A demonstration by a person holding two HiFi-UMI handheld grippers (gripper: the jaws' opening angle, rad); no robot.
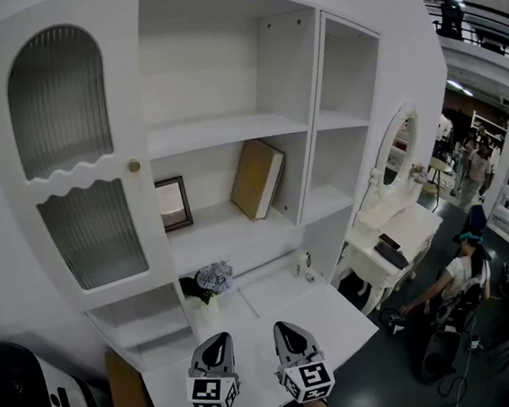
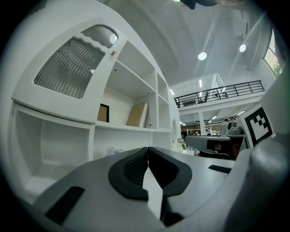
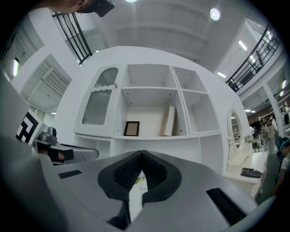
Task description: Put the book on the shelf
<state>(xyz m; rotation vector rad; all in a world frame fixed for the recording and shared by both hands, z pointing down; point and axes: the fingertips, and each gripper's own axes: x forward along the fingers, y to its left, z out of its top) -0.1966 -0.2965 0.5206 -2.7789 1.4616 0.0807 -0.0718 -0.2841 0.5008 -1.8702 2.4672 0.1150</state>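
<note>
The book leans on the middle shelf, at 12 o'clock from me. My left tool and right tool are pinched closed, holding nothing. I think the job is done, with nothing more to move.

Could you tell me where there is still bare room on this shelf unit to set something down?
The upper shelf above the book looks bare, as do the two narrow compartments to its right. A gap lies between the picture frame and the book. Most crowded: around the flowers.
</note>
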